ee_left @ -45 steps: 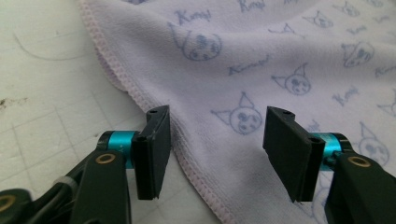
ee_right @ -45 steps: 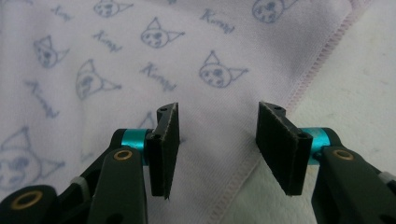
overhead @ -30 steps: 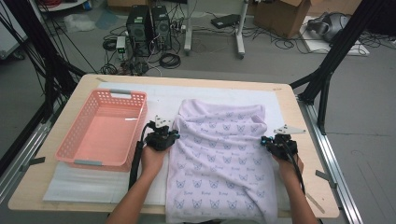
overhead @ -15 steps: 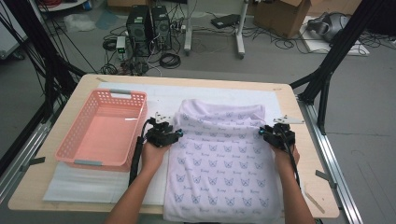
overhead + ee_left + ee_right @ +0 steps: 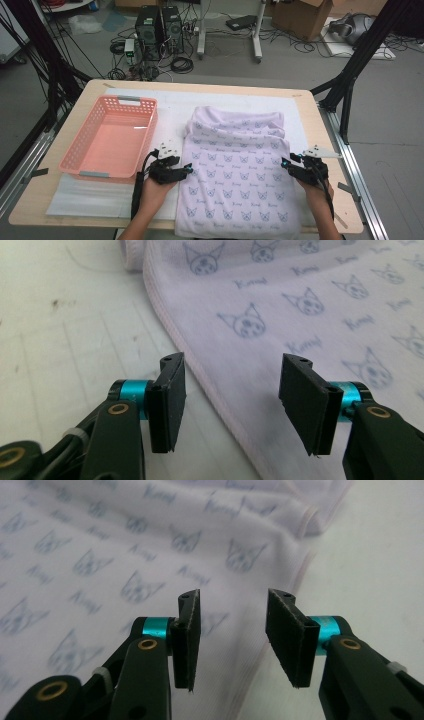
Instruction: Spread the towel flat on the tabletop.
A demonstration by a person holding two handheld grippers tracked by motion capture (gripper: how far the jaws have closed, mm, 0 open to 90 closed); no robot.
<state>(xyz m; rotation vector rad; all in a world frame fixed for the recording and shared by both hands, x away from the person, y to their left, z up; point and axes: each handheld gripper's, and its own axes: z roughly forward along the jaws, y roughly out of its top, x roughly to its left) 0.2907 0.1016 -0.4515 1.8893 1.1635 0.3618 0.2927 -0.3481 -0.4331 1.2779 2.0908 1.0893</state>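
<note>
Both grippers have been drawn nearer along the towel's sides since the earlier frame, their jaws having just been opening. One table (image 5: 320,125) is seen, bearing one pale towel (image 5: 235,170) right of one pink basket (image 5: 107,142); the towel's near edge is cut off. Two grippers are counted: left gripper (image 5: 232,390) and right gripper (image 5: 232,630), jaws apart over the towel's hems, nothing clasped. Cat prints are resolved by the gripper views.

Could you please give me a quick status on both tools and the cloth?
Left tool and right tool just opened, nothing gripped. Pale lilac cat-print cloth flat on the table, far end folded over. Pink plastic basket alongside, clear.
</note>
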